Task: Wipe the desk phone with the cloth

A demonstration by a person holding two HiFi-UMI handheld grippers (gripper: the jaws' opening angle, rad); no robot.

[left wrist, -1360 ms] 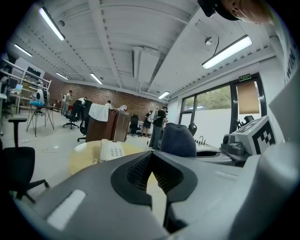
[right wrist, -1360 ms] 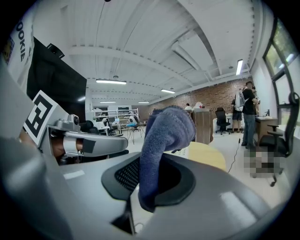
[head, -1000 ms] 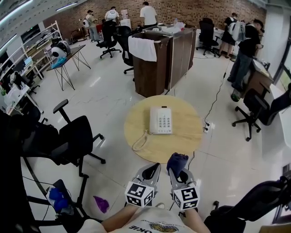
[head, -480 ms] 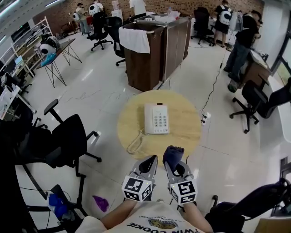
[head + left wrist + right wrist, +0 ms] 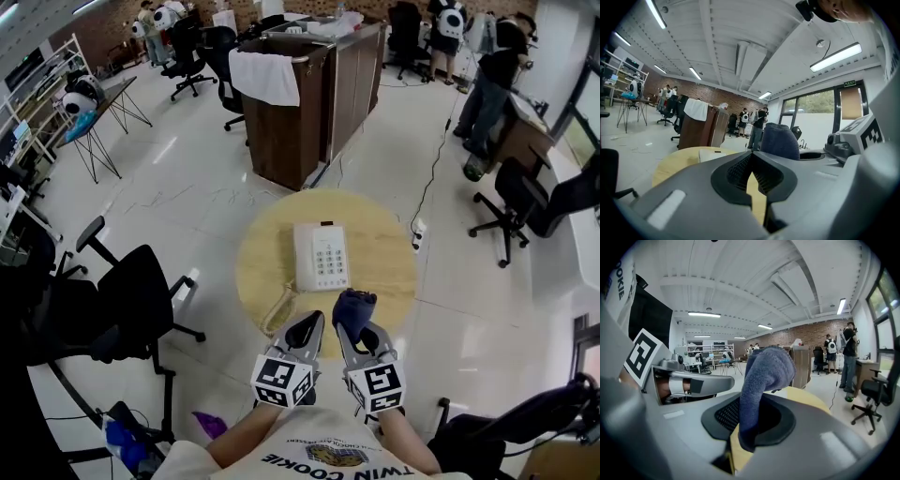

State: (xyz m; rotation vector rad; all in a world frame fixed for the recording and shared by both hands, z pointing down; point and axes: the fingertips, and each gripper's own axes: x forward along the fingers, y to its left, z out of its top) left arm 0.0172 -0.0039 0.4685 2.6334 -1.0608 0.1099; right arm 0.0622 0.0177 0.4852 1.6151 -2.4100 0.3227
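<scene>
You are standing in a large open-plan office. Black swivel chairs are scattered over a glossy white floor, and a desk phone sits on the round wooden counter. White shelving lines one side, people stand by desks before a brick wall, and strip lights cross the ceiling.

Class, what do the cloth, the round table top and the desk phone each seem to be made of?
Cloth: dark blue fuzzy fabric, perhaps terry; the nap shows, matt.
Round table: wood or wood-look laminate, judging by its pale tan, smooth top.
Desk phone: likely plastic, given the white, smooth moulded casing.
</scene>
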